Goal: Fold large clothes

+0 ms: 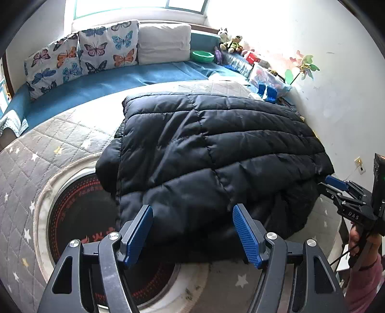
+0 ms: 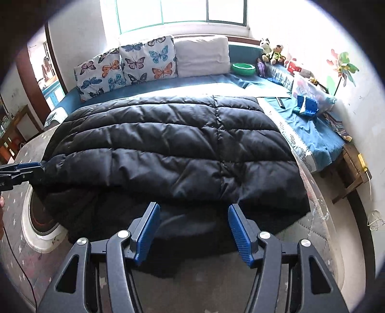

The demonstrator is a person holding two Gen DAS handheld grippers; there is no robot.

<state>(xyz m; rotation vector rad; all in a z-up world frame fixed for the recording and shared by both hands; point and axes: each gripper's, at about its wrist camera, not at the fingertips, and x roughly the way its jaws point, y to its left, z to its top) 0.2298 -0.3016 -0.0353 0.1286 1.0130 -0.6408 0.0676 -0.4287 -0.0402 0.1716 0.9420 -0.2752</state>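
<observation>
Bright little room, window blasting daylight in

I'm facing a green-framed window [image 2: 182,12] above a blue-covered bench [image 1: 115,81] with butterfly cushions [image 2: 125,65], a white pillow [image 2: 201,55], stuffed toys [image 2: 272,53], and a scuffed white wall [image 1: 336,72] on the right.

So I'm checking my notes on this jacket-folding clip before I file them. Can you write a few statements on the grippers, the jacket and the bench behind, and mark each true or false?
1. The left gripper is open, with nothing between its pads. True.
2. The right gripper is shut on the jacket's hem. False: its jaws stand apart and hold nothing.
3. The black puffer jacket lies on the grey star-print quilted cover. True.
4. The jacket is spread out in a single flat layer. False: an upper layer is folded over a lower one at the near edge.
5. Butterfly-print cushions stand on the bench behind. True.
6. The bowl on the bench is red. False: it is green.
</observation>
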